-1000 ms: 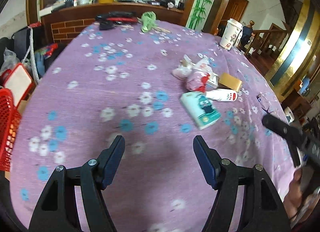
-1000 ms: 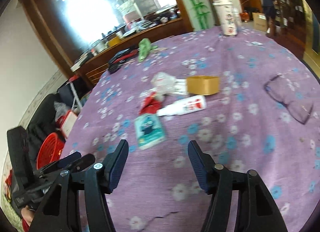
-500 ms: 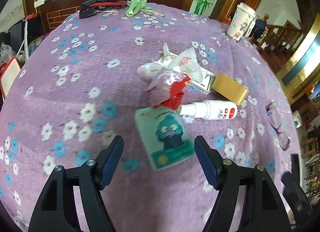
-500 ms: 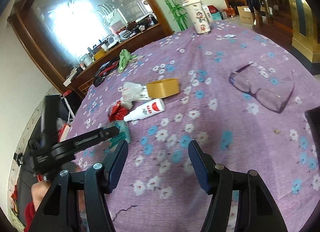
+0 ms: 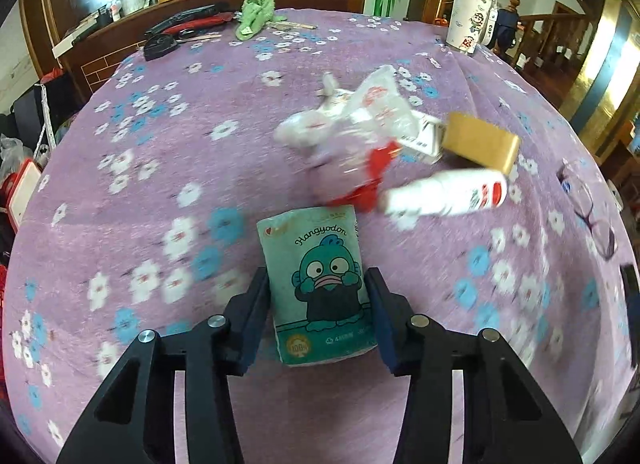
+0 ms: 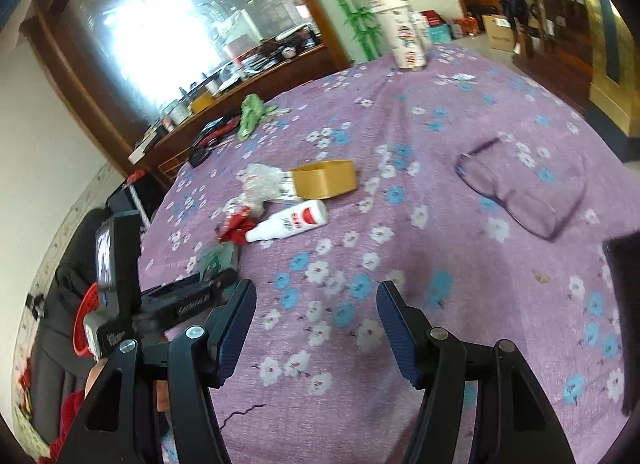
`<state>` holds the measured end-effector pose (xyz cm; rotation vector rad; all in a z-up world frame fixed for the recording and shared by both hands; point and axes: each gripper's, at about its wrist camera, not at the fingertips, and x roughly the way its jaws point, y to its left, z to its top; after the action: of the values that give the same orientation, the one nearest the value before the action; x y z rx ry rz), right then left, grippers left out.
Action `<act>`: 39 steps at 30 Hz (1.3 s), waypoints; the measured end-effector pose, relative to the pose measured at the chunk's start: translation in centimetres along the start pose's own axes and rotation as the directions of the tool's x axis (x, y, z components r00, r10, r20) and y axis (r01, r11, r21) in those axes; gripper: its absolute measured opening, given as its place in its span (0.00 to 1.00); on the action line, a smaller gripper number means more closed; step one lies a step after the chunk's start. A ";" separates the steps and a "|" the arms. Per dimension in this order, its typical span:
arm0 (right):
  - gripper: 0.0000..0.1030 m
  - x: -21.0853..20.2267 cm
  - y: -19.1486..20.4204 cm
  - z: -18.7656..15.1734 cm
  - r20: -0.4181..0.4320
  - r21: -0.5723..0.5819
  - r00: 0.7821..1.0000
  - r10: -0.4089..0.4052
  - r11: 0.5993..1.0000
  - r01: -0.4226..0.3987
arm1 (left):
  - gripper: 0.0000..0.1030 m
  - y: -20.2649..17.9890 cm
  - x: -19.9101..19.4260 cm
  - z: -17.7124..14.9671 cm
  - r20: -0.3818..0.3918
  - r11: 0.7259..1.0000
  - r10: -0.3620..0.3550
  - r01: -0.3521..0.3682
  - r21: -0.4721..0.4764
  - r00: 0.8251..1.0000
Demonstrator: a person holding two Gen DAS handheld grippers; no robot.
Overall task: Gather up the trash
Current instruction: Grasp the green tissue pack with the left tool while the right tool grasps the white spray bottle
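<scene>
A teal tissue pack (image 5: pixel 320 284) with a cartoon fish lies on the purple flowered tablecloth (image 5: pixel 168 168). My left gripper (image 5: pixel 318 296) straddles it, fingers against or very close to both sides. Beyond it lie a red wrapper (image 5: pixel 366 184), crumpled clear plastic bags (image 5: pixel 360 116), a white spray bottle (image 5: pixel 452 192) and a roll of brown tape (image 5: pixel 480 142). My right gripper (image 6: pixel 316 304) is open and empty above the cloth. In the right wrist view the left gripper (image 6: pixel 188 296) covers part of the tissue pack (image 6: pixel 216 260).
A tall white cup (image 5: pixel 470 18) stands at the far right edge. Purple glasses (image 6: pixel 516 192) lie to the right. A green cloth (image 5: pixel 256 16) and black-red tools (image 5: pixel 188 22) lie at the far side. A red basket (image 6: pixel 86 316) sits off the table's left.
My left gripper has moved forward over the tissue pack and its fingers have narrowed around it. The right gripper has shifted a little; it stays open.
</scene>
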<state>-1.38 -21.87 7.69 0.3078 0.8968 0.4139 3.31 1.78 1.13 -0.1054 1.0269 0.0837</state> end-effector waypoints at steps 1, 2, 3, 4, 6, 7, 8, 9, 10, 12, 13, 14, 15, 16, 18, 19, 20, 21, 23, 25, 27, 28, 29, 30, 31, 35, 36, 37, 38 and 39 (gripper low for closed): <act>0.65 0.3 0.3 0.3 -0.013 -0.011 1.000 0.009 1.000 -0.010 | 0.44 0.8 -0.4 -0.5 0.003 1.000 0.002 -0.002 0.005 1.000; 0.65 0.9 1.0 0.9 -0.041 -0.032 0.999 0.029 0.999 -0.030 | 0.44 1.6 -0.7 -0.9 0.007 1.000 0.006 -0.006 0.007 1.000; 0.65 1.4 1.5 1.3 -0.058 -0.046 0.998 0.034 0.998 -0.036 | 0.44 2.4 -1.1 -1.3 0.012 1.000 0.012 -0.013 0.007 1.000; 0.65 2.0 2.2 1.9 -0.070 -0.069 0.997 0.027 0.997 -0.032 | 0.44 3.3 -1.4 -1.7 0.017 1.000 0.021 -0.021 0.007 1.000; 0.65 3.6 3.7 3.1 -0.100 -0.138 0.995 0.022 0.990 -0.035 | 0.44 4.6 -1.9 -2.3 0.028 1.000 0.031 -0.031 0.005 0.999; 0.65 4.3 4.3 3.5 -0.115 -0.157 0.993 0.026 0.987 -0.044 | 0.44 5.3 -2.0 -2.5 0.034 0.999 0.036 -0.036 -0.003 0.999; 0.65 5.6 5.0 4.3 -0.129 -0.172 0.991 0.034 0.984 -0.056 | 0.45 5.9 -2.1 -2.6 0.040 0.999 0.035 -0.034 -0.014 0.999; 0.65 6.5 5.4 4.7 -0.140 -0.183 0.989 0.037 0.981 -0.062 | 0.45 6.2 -2.1 -2.7 0.046 1.000 0.025 -0.024 -0.021 0.999; 0.65 7.8 5.9 5.2 -0.161 -0.199 0.986 0.038 0.978 -0.070 | 0.45 6.4 -2.1 -2.7 0.053 1.000 0.019 -0.017 -0.022 0.998; 0.65 10.6 6.6 6.1 -0.199 -0.219 0.980 0.009 0.974 -0.053 | 0.45 6.2 -2.2 -2.9 0.063 1.000 0.027 -0.026 -0.012 0.998; 0.65 11.3 6.7 6.2 -0.204 -0.224 0.979 0.001 0.973 -0.048 | 0.45 6.1 -2.2 -2.9 0.064 1.000 0.030 -0.030 -0.004 0.998; 0.65 12.4 6.9 6.6 -0.216 -0.238 0.976 -0.007 0.970 -0.045 | 0.45 6.1 -2.2 -2.9 0.063 1.000 0.027 -0.027 -0.004 0.998; 0.65 13.1 6.9 6.9 -0.220 -0.244 0.975 -0.014 0.969 -0.041 | 0.45 6.1 -2.2 -2.9 0.063 1.000 0.023 -0.023 -0.007 0.998; 0.65 13.8 6.8 7.3 -0.223 -0.249 0.975 -0.023 0.968 -0.034 | 0.45 6.2 -2.2 -2.9 0.063 1.000 0.016 -0.016 -0.011 0.998; 0.65 15.0 6.4 7.9 -0.223 -0.247 0.974 -0.033 0.969 -0.023 | 0.45 6.3 -2.2 -2.9 0.064 1.000 0.008 -0.007 -0.013 0.998; 0.65 15.4 6.2 8.3 -0.220 -0.245 0.975 -0.036 0.969 -0.019 | 0.45 6.3 -2.2 -2.8 0.064 1.000 0.007 -0.006 -0.014 0.998; 0.65 15.9 5.9 8.5 -0.224 -0.242 0.974 -0.041 0.970 -0.015 | 0.46 6.3 -2.2 -2.8 0.064 1.000 0.008 -0.007 -0.013 0.998; 0.65 16.3 5.6 8.7 -0.231 -0.235 0.972 -0.039 0.972 -0.017 | 0.46 6.3 -2.3 -2.8 0.063 1.000 0.005 -0.004 -0.013 0.998; 0.65 16.6 5.2 8.7 -0.248 -0.225 0.968 -0.030 0.974 -0.027 | 0.46 6.3 -2.2 -2.8 0.064 1.000 0.002 -0.001 -0.015 0.998; 0.65 17.1 4.9 8.4 -0.272 -0.225 0.962 -0.035 0.974 -0.029 | 0.46 6.4 -2.2 -2.8 0.064 1.000 -0.005 0.006 -0.018 0.998; 0.65 17.5 4.6 7.8 -0.305 -0.214 0.952 -0.027 0.976 -0.041 | 0.46 6.4 -2.3 -2.8 0.064 1.000 -0.004 0.005 -0.017 0.998; 0.65 17.5 4.5 7.5 -0.316 -0.209 0.949 -0.024 0.977 -0.045 | 0.46 6.4 -2.3 -2.8 0.064 1.000 -0.004 0.005 -0.016 0.998; 0.65 17.5 4.3 7.1 -0.330 -0.204 0.944 -0.021 0.978 -0.050 | 0.46 6.4 -2.3 -2.8 0.065 1.000 -0.006 0.007 -0.018 0.998; 0.65 17.3 4.3 6.5 -0.345 -0.203 0.939 -0.014 0.977 -0.060 | 0.46 6.4 -2.3 -2.8 0.064 1.000 -0.006 0.008 -0.018 0.998; 0.64 17.2 4.3 6.1 -0.347 -0.208 0.938 -0.013 0.976 -0.064 | 0.46 6.4 -2.3 -2.8 0.064 1.000 -0.006 0.007 -0.018 0.998; 0.38 16.8 5.0 4.6 -0.329 -0.259 0.942 -0.062 0.965 -0.027 | 0.46 6.3 -2.2 -2.8 0.063 1.000 0.003 -0.002 -0.016 0.998; 0.33 16.6 5.2 4.3 -0.314 -0.268 0.946 -0.077 0.963 -0.010 | 0.46 6.3 -2.2 -2.7 0.063 1.000 0.005 -0.004 -0.015 0.998; 0.32 16.4 5.3 4.0 -0.313 -0.268 0.947 -0.078 0.963 -0.009 | 0.46 6.3 -2.2 -2.7 0.064 1.000 0.004 -0.003 -0.016 0.998; 0.31 16.2 5.5 3.7 -0.310 -0.260 0.947 -0.079 0.966 -0.005 | 0.46 6.3 -2.2 -2.8 0.064 1.000 0.003 -0.002 -0.017 0.998; 0.31 16.0 5.5 3.4 -0.308 -0.252 0.948 -0.080 0.968 0.000 | 0.45 6.2 -2.2 -2.8 0.065 1.000 -0.002 0.003 -0.018 0.998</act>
<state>9.02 -9.84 1.09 -0.0110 1.1495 0.5419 -0.97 7.58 1.31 -0.1193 0.9614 0.0935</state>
